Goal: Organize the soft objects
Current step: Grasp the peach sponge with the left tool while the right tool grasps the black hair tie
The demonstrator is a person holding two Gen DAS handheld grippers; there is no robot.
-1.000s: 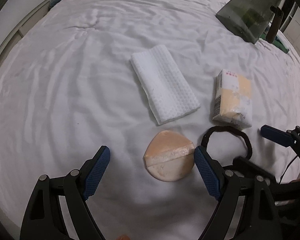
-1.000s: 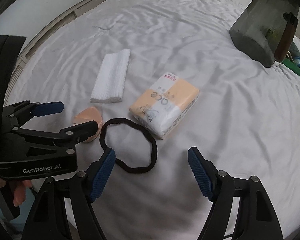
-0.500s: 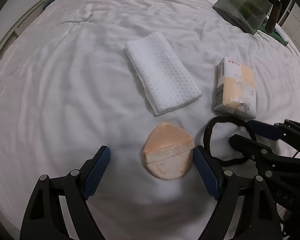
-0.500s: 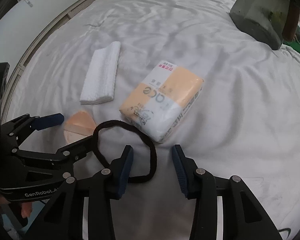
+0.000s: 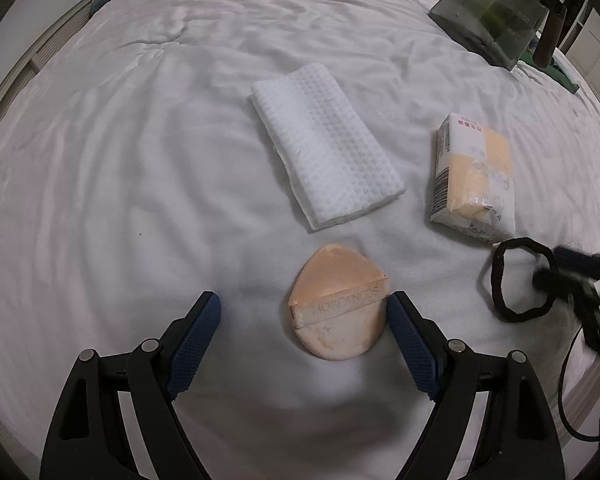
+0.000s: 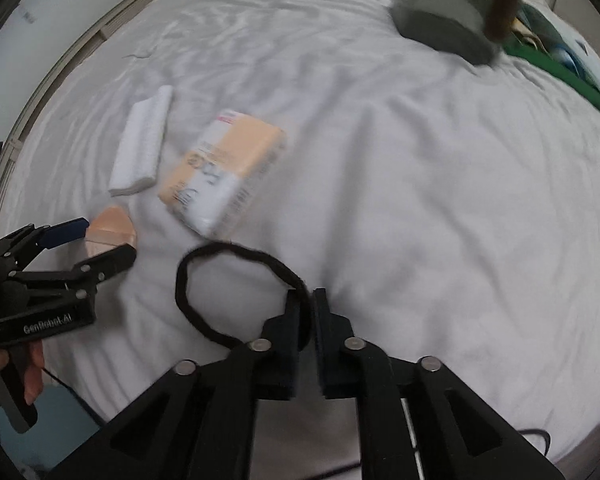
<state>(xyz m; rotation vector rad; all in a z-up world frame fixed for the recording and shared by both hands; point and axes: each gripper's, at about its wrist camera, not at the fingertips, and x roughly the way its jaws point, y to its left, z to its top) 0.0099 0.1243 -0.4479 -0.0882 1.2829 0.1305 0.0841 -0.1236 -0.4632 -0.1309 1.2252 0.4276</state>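
towel (image 5: 326, 146) behind puff (image 5: 338, 304), tissue pack (image 5: 474, 178) right, hairband (image 5: 500, 280) nearer

We see a rumpled white bedsheet (image 5: 148, 168) filling the scene, a dark translucent grey box (image 5: 496, 12) far right, and green fabric (image 6: 556, 68) beside it.

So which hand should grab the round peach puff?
Left, probably. The left gripper is open, with the puff lying between its fingers, the right finger almost touching it. The right gripper is shut on the hair band, so it's busy.
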